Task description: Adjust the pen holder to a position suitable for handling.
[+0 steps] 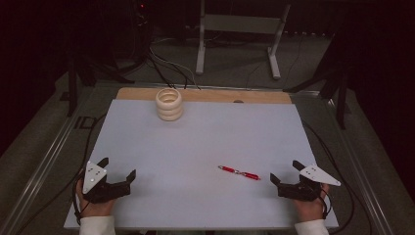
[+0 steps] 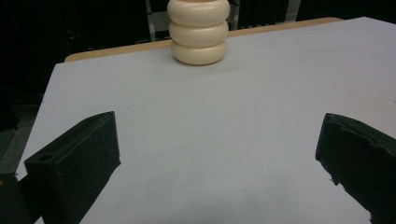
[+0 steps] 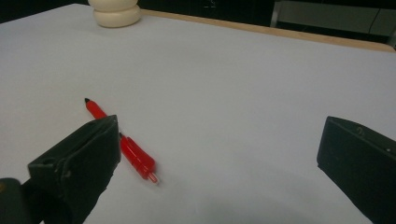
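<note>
on the white board: two open tongs, a red pen, a ring stack

near the bottom left corner of the white board (image 1: pixel 195 142), left gripper (image 1: pixel 118 174) held low in a hand, jaws spread wide, nothing between them. straight ahead of those jaws, well apart, a cream stack of three rings (image 2: pixel 198 30) standing upright by the far wooden edge (image 1: pixel 264 96).

near the bottom right corner, right gripper (image 1: pixel 282 172) held low in the other hand, jaws likewise released and empty. just beside its left jaw, toward the middle of the board, red pen (image 3: pixel 123 144) lying flat, dark tip pointing away and left, blunt end nearest the jaw. seen from above, pen (image 1: pixel 239 172) close in front of the right tongs, far across from the left tongs.

likely next: closing on the pen. risks, as a judgement: pen lies off to one side of the open jaws, not between them, so closing now would catch nothing or nudge the barrel. round, thin body could roll or skid on the smooth board if struck by one jaw first. pinching near the blunt end could tip the far end down or swing it. coming down too low could scrape the pads on the board before the pen is caught.
</note>
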